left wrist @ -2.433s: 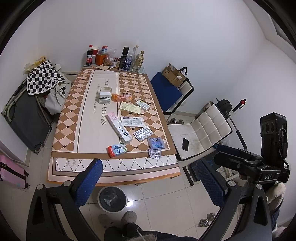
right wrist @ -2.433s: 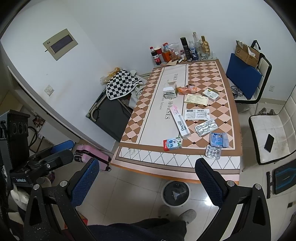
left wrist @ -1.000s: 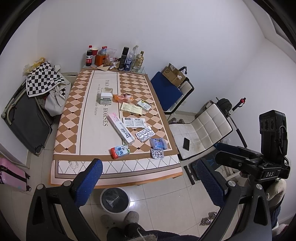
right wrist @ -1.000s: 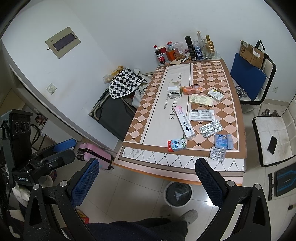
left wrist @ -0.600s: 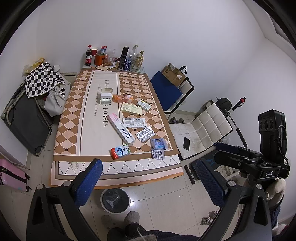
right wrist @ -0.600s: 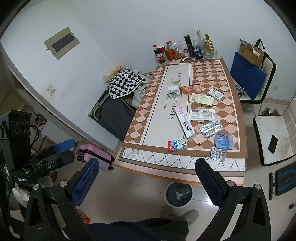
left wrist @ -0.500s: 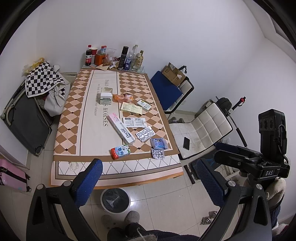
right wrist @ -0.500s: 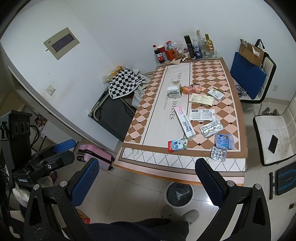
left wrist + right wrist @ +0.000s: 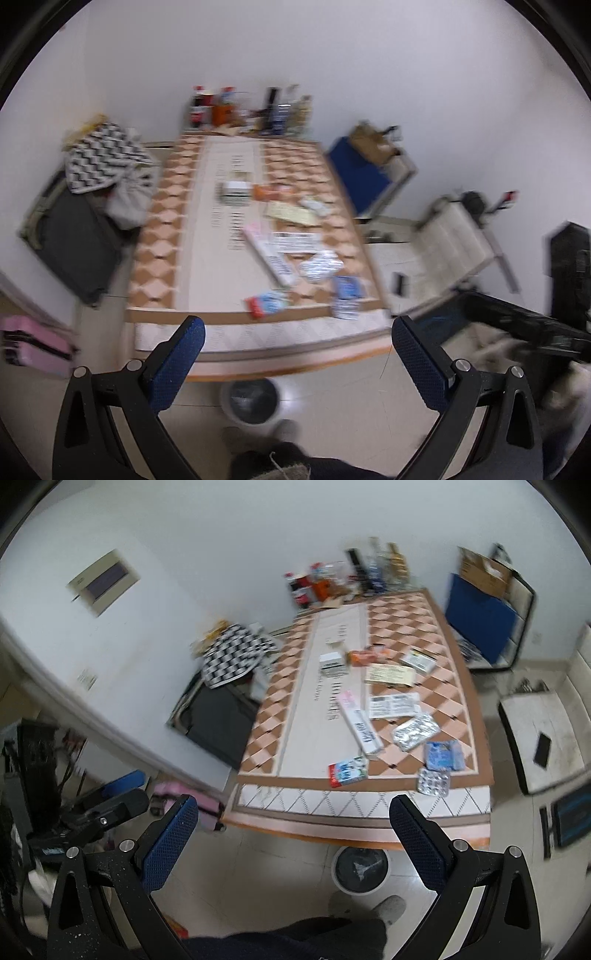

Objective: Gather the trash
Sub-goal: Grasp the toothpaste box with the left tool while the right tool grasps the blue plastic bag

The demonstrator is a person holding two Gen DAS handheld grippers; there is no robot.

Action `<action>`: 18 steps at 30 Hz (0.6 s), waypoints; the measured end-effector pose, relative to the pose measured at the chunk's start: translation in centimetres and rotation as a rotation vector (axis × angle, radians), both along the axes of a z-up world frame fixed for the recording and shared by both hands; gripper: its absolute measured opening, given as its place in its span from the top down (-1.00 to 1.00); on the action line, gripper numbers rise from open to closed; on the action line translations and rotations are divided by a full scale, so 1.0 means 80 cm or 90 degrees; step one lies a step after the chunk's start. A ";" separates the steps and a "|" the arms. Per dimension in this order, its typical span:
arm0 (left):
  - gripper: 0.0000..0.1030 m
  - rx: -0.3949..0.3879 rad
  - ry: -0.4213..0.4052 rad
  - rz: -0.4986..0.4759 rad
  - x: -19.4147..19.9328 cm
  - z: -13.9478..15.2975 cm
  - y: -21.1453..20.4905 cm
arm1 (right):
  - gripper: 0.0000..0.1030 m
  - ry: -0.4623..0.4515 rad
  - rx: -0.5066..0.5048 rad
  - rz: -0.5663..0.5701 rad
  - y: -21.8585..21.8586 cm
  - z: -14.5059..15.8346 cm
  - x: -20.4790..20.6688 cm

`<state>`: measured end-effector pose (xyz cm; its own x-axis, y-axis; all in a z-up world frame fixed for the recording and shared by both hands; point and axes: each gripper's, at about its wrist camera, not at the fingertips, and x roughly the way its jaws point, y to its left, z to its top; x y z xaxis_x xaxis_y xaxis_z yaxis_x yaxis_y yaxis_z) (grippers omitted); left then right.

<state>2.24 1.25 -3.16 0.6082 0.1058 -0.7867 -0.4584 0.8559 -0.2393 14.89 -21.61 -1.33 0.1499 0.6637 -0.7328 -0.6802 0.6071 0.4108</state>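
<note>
Trash lies on the patterned table (image 9: 369,805): a red-and-blue small carton (image 9: 348,771) near the front edge, a long white box (image 9: 360,726), silver blister packs (image 9: 415,732), a blue packet (image 9: 442,756), a small blister strip (image 9: 434,782) and paper slips (image 9: 394,705). A round bin (image 9: 361,869) stands on the floor under the front edge; it also shows in the left wrist view (image 9: 253,401). My left gripper (image 9: 297,347) and right gripper (image 9: 293,827) are both open and empty, held well back from the table. The carton (image 9: 267,302) shows blurred in the left wrist view.
Bottles (image 9: 369,570) stand at the table's far end. A dark suitcase (image 9: 218,723) with a checkered cloth (image 9: 234,655) is left of the table. A white chair (image 9: 543,738) with a phone and a blue chair (image 9: 484,624) are to the right. My feet (image 9: 384,908) are near the bin.
Both views have moved closer to the table and are now motion-blurred. Both grippers stay open. Nothing on the table has moved.
</note>
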 end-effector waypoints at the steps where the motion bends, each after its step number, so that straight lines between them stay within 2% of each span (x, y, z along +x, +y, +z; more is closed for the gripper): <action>1: -1.00 0.020 0.021 0.017 0.012 -0.012 0.009 | -1.00 0.012 -0.001 -0.033 -0.001 -0.010 0.008; 5: -1.00 0.037 0.090 0.056 0.061 -0.072 0.043 | -1.00 0.056 -0.007 -0.171 -0.011 -0.061 0.053; 7: -1.00 0.025 0.129 0.071 0.093 -0.107 0.059 | -1.00 0.091 -0.016 -0.245 -0.015 -0.100 0.086; 11: -1.00 -0.034 0.206 0.099 0.162 -0.183 0.086 | -1.00 0.164 -0.063 -0.351 -0.025 -0.185 0.175; 14: -0.99 -0.067 0.259 0.115 0.220 -0.237 0.101 | -1.00 0.248 -0.087 -0.408 -0.028 -0.263 0.241; 16: -0.99 -0.093 0.292 0.122 0.256 -0.271 0.109 | -1.00 0.278 -0.115 -0.424 -0.022 -0.315 0.284; 18: -0.88 -0.122 0.322 0.129 0.286 -0.306 0.117 | -1.00 0.289 -0.159 -0.410 -0.007 -0.356 0.318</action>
<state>25.13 10.64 -27.66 0.1344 0.0076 -0.9909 -0.7067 0.7017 -0.0905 40.31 -22.21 -29.78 0.0996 0.3586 -0.9282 0.0324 0.9311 0.3632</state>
